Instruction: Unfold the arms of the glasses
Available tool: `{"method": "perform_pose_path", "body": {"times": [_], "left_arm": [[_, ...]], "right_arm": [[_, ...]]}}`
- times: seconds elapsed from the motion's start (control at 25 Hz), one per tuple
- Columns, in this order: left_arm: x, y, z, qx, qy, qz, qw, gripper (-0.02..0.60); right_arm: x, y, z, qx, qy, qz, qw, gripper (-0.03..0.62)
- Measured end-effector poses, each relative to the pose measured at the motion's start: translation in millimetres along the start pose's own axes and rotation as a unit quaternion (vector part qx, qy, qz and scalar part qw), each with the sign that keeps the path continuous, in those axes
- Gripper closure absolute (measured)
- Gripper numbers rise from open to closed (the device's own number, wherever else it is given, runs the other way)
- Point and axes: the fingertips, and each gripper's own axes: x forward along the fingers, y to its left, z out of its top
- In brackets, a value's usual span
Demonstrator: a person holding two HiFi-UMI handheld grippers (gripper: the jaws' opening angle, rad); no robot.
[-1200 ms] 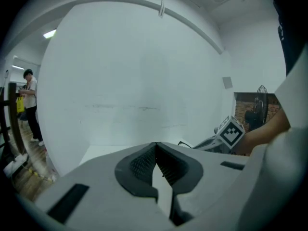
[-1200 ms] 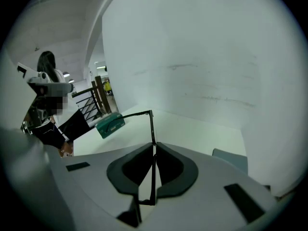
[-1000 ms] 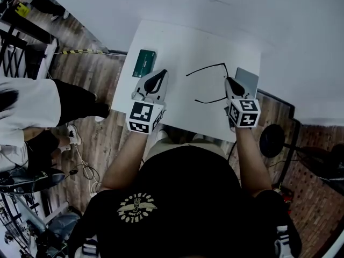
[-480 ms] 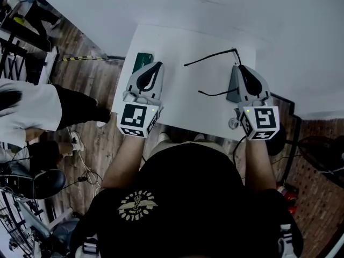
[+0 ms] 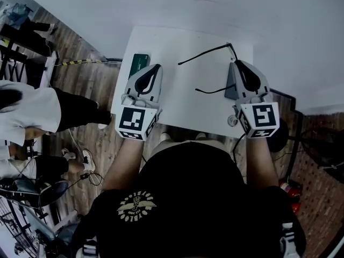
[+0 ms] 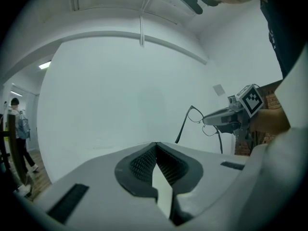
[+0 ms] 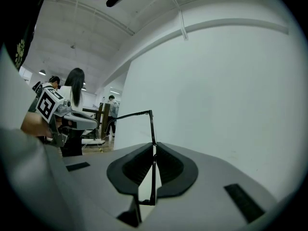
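Two grippers over the table [image 5: 183,109]: right gripper [image 5: 235,64] pinches the glasses [image 5: 207,52] above the right edge, both arms out; left gripper [image 5: 156,66], jaws pressed together and empty, near the left edge.

Thin black glasses [image 7: 152,129], both arms unfolded, aloft, frame pinched in right gripper [image 7: 154,150].

place: lab-style workroom | cues: white table [image 5: 183,98], cables [image 5: 85,172] on wood floor [image 5: 99,144], bystander [image 5: 32,109]

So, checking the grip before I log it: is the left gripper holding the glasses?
No, the left gripper is shut on nothing; the right gripper clamps the glasses.
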Motion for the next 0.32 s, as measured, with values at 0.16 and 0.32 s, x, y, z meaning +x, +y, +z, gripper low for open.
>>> {"method": "perform_pose_path", "body": {"times": [0.16,0.32], "left_arm": [[2,-7,1,0.004,0.002,0.003,1.0000,0.574],[7,-17,6,0.007,0.000,0.005,1.0000,0.574]], "right_arm": [[-4,-7,1,0.003,-0.004,0.006,1.000,0.574],[-10,-15,3,0.004,-0.009,0.011,1.000,0.574]]}}
